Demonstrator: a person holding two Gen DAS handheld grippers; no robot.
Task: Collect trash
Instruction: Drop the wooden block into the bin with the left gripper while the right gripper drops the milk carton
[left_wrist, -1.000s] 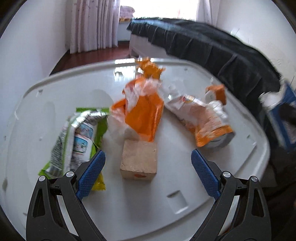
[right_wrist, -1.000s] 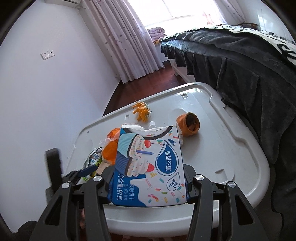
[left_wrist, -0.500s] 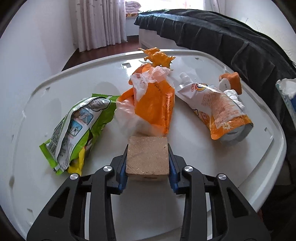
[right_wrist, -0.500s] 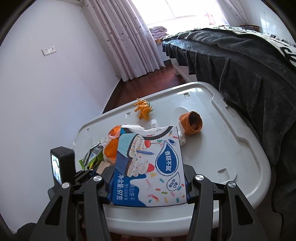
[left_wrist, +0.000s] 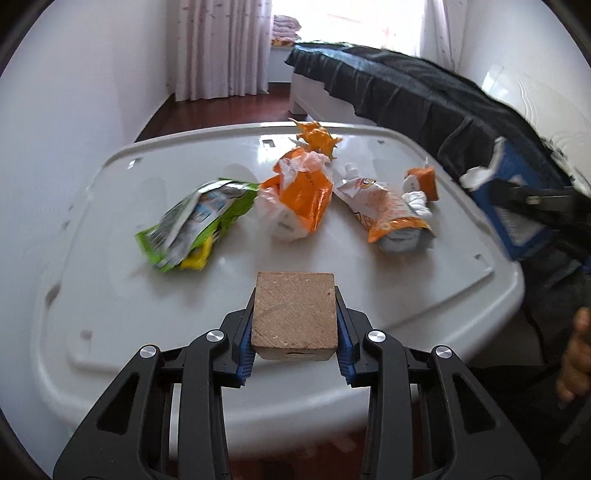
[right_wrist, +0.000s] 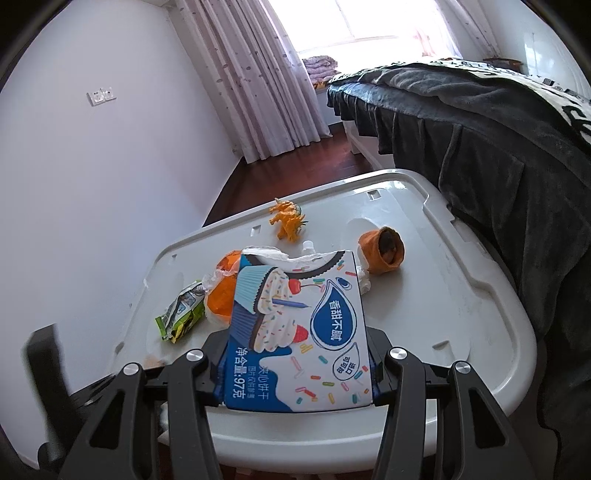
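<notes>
- The left hand-held gripper (left_wrist: 294, 334) pinches a tan, cork-like block (left_wrist: 294, 310) between its blue pads, one pad pressed on each side face.
- The block is clear of the surface, above the near edge of the white bench (left_wrist: 110, 295), which looks like a moulded plastic lid.
- The right hand-held gripper (right_wrist: 297, 369) grips a blue and white biscuit box (right_wrist: 295, 332) printed with a cupcake and sprinkles; the fingers press its two sides, and the box stands over the near part of the bench with its torn top pointing away from the camera.
- In the left wrist view that same box (left_wrist: 517, 206) shows at the right edge, beside the dark bed cover (left_wrist: 424, 96).
- Lying on the bench beyond the block: a green snack wrapper (left_wrist: 192, 225) at the left, an orange and white bag (left_wrist: 299, 195) in the middle, and an orange and white pouch (left_wrist: 391, 210) with a spout at the right.
- Just beside the pouch's far end are a crumpled white tissue (left_wrist: 415, 201) and a small orange paper cup (right_wrist: 382, 249) on its side, with something dark inside.
- An orange toy dinosaur (right_wrist: 288, 219) stands near the far edge of the bench, apart from the wrappers.
- A person's fingers (left_wrist: 576, 365) show at the right edge of the left wrist view, blurred.
- Pale curtains (right_wrist: 258, 74) hang by a bright window in the background.
</notes>
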